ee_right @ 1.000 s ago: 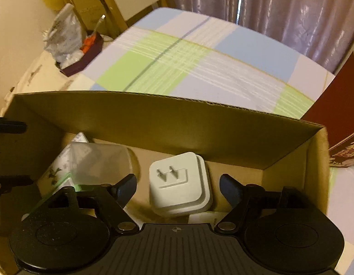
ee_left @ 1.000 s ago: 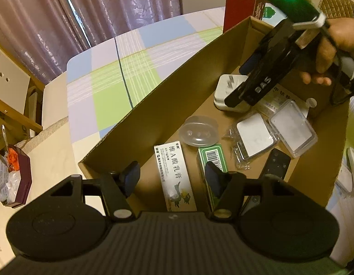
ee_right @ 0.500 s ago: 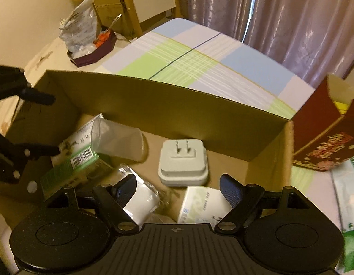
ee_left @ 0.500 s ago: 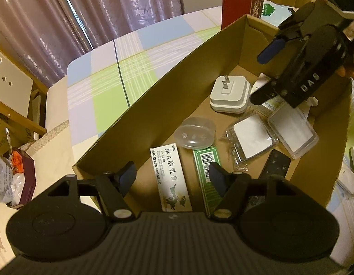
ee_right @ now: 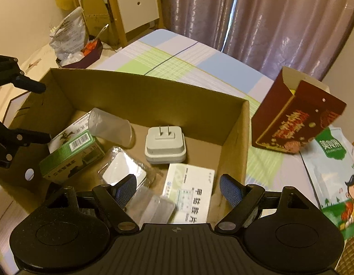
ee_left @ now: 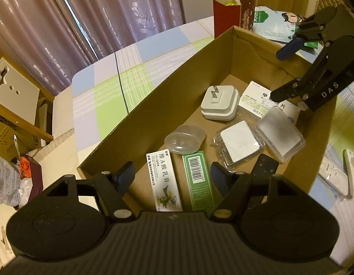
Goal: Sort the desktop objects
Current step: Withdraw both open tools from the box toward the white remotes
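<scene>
2 grippers hang over the cardboard box (ee_left: 167, 105) on our checked surface (ee_left: 103, 96); our left gripper (ee_left: 171, 176) stands partly open, its jaws having just been opening, gripping nothing, with the white tube carton (ee_left: 163, 181) and green carton (ee_left: 197, 178) lying below the gap; our right gripper (ee_right: 178, 190) stands wide and empty above the white medicine box (ee_right: 190, 190) and a clear case (ee_right: 151, 206); in the right view the white plug adapter (ee_right: 165, 145) lies at 12 o'clock from the gripper, the clear cup (ee_right: 110, 127) on its side at 10 o'clock; the red carton (ee_right: 293, 119) stands outside the box at 2 o'clock.
</scene>
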The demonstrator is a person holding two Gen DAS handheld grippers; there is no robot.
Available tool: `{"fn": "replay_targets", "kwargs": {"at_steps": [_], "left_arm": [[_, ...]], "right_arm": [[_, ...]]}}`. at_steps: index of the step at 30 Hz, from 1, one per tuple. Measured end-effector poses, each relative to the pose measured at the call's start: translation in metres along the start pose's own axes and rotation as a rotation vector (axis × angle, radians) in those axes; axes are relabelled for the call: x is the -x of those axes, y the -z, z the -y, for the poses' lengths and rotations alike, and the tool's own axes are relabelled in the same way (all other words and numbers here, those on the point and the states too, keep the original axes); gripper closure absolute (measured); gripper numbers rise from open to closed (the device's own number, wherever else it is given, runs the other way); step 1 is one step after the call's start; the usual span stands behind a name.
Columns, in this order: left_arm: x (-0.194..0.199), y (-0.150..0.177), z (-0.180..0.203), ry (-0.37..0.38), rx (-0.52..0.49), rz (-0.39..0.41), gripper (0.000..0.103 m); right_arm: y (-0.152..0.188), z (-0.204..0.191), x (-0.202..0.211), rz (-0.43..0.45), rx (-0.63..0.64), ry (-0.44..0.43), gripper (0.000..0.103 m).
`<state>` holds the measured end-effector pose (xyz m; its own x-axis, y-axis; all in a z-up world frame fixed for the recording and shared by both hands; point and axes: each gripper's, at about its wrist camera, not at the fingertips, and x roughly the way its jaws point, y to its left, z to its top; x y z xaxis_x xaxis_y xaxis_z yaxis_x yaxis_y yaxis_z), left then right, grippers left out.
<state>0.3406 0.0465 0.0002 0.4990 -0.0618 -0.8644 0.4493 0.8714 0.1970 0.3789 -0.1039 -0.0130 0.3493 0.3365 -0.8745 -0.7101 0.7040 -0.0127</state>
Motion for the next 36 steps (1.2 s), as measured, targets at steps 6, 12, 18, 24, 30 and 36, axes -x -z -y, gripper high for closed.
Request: {"fn": "replay_targets", "kwargs": {"at_steps": [6,12,18,24,30,36], "left_arm": [[0.015,0.003,0.011,-0.017,-0.007,0.017,0.028],[0.034,0.007,0.020,-0.043,-0.009,0.037,0.028],[0.054,0.011,0.028,-0.069,0.000,0.059,0.027],[0.075,0.020,0.039,-0.085,0.008,0.080,0.027],[0.100,0.033,0.056,-0.084,0.019,0.121,0.024],[0.124,0.050,0.080,-0.082,0.023,0.168,0.024]], "right_arm": [[0.011,-0.003,0.018,0.025,-0.019,0.000,0.020],[0.018,-0.003,0.043,0.080,-0.057,-0.004,0.020],[0.027,-0.005,0.066,0.116,-0.077,-0.006,0.020],[0.045,-0.009,0.089,0.153,-0.093,-0.016,0.020],[0.071,-0.004,0.118,0.213,-0.155,-0.031,0.020],[0.104,0.004,0.145,0.230,-0.229,-0.042,0.020]]}}
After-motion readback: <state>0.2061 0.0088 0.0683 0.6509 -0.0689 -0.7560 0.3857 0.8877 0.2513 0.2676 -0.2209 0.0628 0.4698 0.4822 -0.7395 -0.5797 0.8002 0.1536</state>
